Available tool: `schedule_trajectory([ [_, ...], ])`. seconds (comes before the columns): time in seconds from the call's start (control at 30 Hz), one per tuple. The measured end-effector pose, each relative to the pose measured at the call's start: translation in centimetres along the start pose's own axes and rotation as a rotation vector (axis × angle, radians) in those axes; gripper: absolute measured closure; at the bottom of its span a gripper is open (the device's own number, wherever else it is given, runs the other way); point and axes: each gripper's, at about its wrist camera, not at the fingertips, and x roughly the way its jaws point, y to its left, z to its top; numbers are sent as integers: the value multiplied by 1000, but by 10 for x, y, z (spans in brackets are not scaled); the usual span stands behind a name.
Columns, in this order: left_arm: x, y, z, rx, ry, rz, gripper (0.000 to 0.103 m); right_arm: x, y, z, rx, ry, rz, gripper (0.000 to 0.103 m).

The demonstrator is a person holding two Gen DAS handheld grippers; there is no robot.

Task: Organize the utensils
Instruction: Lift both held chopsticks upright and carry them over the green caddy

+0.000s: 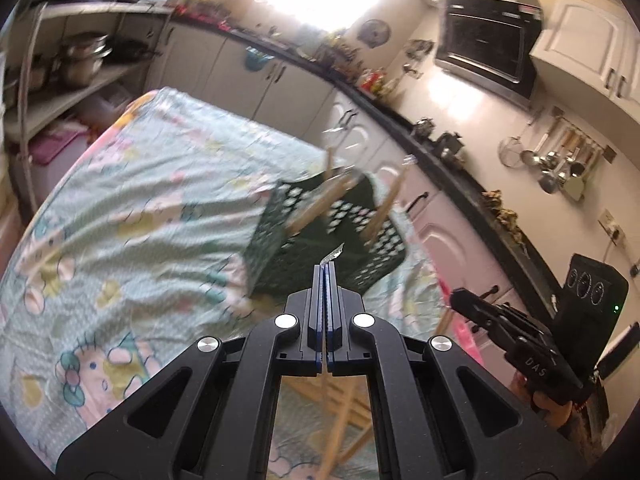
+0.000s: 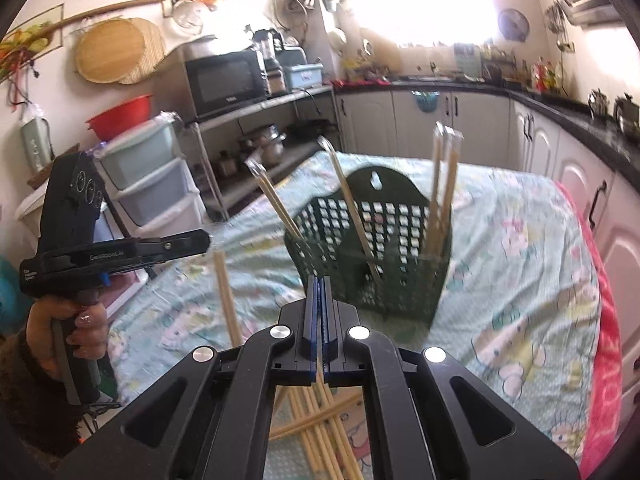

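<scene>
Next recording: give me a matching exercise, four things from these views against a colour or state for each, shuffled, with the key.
Things:
1. basket
2. bowl above the plastic drawers
3. left gripper
4. sticks under the right gripper

Colour or state:
A. red
B. lying crossed in a loose pile on the cloth
C. dark green, with wrapped sticks standing in it
D. shut on a thin wrapped stick

Pairs: 1-C, 2-A, 3-D, 4-B
</scene>
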Motion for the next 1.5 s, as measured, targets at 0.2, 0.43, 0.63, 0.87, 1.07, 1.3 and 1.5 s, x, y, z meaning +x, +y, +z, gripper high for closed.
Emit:
schedule_trajectory([
  [0.2, -4, -31, 10, 65, -17, -51, 103, -13, 16, 16, -45, -40, 18, 101],
  [0.43, -8, -57, 25, 110, -42, -97, 103, -28, 25, 33, -89, -93, 13, 101],
  [0.63, -10, -77, 46, 140, -76, -123, 103, -38, 23, 55, -108, -145, -5, 101],
  [0.87, -7, -100, 78, 168, -137, -142, 103, -48, 20, 88, -133, -213, -24, 101],
  [1.07, 1, -110, 103, 160, -173, -146, 103, -46, 17, 112, -145, -251, -45, 101],
  [1.3, 8, -116, 125, 151, -216, -139, 103, -47, 5, 140, -132, -302, -69, 101],
  [1.5, 15, -119, 137, 160, -250, -132, 103, -45, -9, 157, -116, -336, -72, 101],
])
